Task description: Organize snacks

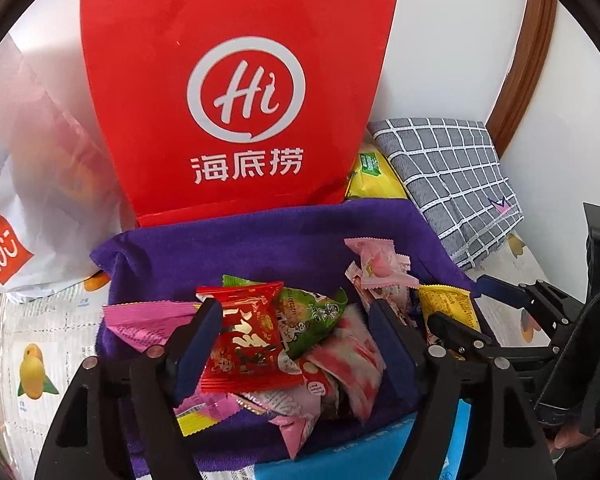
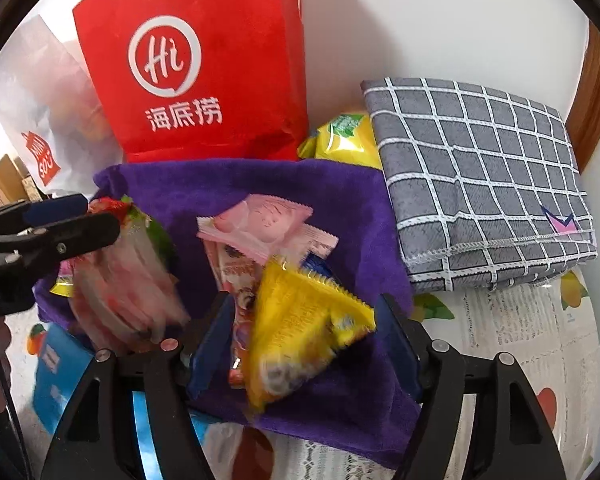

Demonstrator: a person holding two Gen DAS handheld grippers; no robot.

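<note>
Holding my left hand-held gripper (image 1: 292, 344) wide apart over the snack pile, I have a red packet (image 1: 244, 340) lying between its blue pads, touching the left pad only; nothing is clamped. My right hand-held gripper (image 2: 304, 344) is also spread open, with a yellow packet (image 2: 300, 332) sitting between its fingers, blurred, so I cannot tell whether either pad touches it.

The snacks lie in a heap on a purple towel (image 1: 260, 240) spread on the surface: a green packet (image 1: 316, 316), pink packets (image 2: 260, 224) and a red-and-white striped one (image 1: 352, 360), overlapping one another. The blur hides the print on most wrappers.

Behind the towel, toward the surface's far edge by the wall, a red paper bag (image 1: 236, 92) stands upright; its top is cut off, so I cannot see what it contains. A white bag (image 1: 32, 184) sits to its left, contents only dim shapes through the material. A yellow pouch (image 2: 344, 136) is wedged between the red bag and a folded grey checked cloth (image 2: 480, 184) at the far right corner. A blue box (image 2: 56, 376) peeks out under the towel's near edge, mostly hidden.
</note>
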